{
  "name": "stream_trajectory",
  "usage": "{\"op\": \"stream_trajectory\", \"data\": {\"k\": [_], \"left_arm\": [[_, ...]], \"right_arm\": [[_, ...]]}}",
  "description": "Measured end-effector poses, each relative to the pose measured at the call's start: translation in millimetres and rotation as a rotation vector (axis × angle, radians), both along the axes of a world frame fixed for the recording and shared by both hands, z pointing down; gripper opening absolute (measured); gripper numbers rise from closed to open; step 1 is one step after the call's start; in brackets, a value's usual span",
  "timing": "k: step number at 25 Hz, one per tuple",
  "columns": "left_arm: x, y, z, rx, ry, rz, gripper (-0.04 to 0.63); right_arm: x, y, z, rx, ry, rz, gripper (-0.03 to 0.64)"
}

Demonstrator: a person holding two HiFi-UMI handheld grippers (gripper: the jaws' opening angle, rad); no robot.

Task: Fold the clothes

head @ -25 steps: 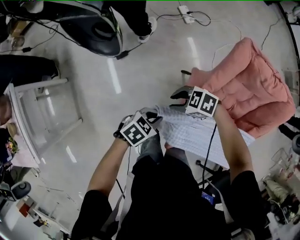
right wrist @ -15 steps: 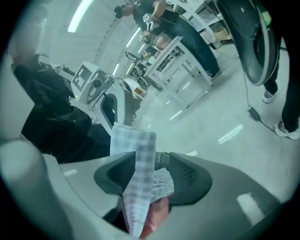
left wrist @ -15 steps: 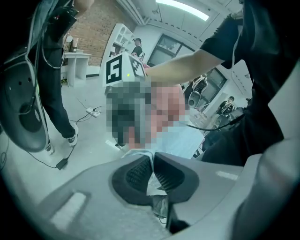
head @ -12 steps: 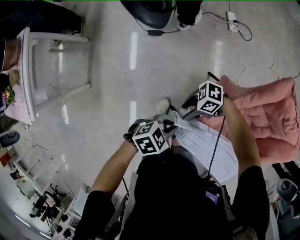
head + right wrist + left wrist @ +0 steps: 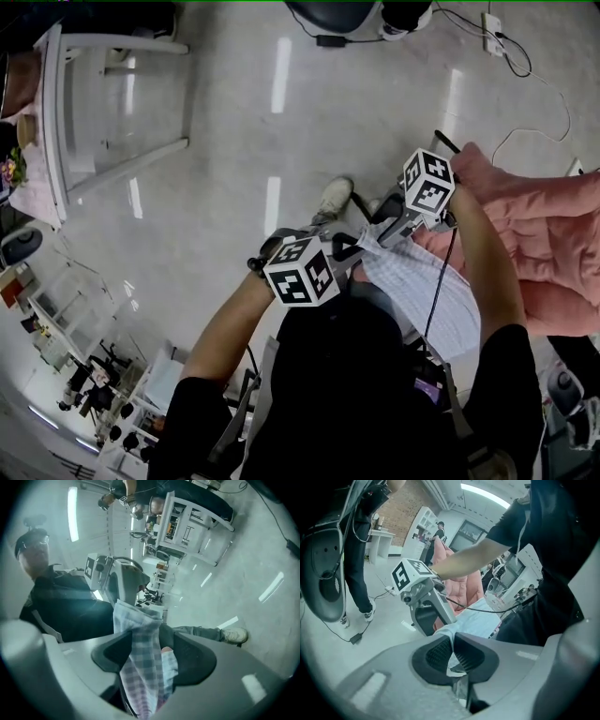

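A light checked cloth hangs in front of the person's body, down toward the right. My left gripper is shut on one corner of it; in the left gripper view the fabric is pinched between the dark pads of the left gripper. My right gripper sits close beside the left, at the cloth's upper edge. In the right gripper view the right gripper has its jaws opening. The checked cloth still drapes between them, leaning on the left pad with a gap on the right.
A pink padded cushion lies at the right, just behind the cloth. A white frame table stands at the upper left. Cables and a power strip run across the floor at the top right. The person's shoe is below the grippers.
The head view has swung, so the pink cushion has slid to the right edge. Both grippers stay close together at the cloth's corner, and the right one has risen slightly.
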State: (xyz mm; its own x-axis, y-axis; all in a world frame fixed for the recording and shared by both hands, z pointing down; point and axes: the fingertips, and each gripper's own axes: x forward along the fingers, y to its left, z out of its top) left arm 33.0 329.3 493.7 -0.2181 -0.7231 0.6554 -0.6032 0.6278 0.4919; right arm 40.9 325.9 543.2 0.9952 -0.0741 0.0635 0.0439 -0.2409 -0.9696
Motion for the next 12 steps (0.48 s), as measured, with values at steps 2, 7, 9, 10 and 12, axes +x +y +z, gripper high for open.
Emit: {"op": "stream_trajectory", "data": {"k": [2, 7, 9, 10, 12], "left_arm": [[2, 0, 0, 0.011, -0.004, -0.001, 0.017], [5, -3, 1, 0.022, 0.003, 0.012, 0.017], [6, -4, 5, 0.018, 0.014, 0.021, 0.017], [7, -4, 6, 0.017, 0.019, 0.023, 0.017], [7, -5, 9, 0.017, 0.028, 0.023, 0.017]], "right_arm": [[0, -2, -2, 0.026, 0.032, 0.014, 0.257], [-1, -4, -11, 0.000, 0.067, 0.050, 0.275], [3, -5, -18, -0.024, 0.087, 0.062, 0.276], [4, -6, -21, -0.034, 0.096, 0.065, 0.276], [4, -9, -26, -0.052, 0.099, 0.069, 0.275]]}}
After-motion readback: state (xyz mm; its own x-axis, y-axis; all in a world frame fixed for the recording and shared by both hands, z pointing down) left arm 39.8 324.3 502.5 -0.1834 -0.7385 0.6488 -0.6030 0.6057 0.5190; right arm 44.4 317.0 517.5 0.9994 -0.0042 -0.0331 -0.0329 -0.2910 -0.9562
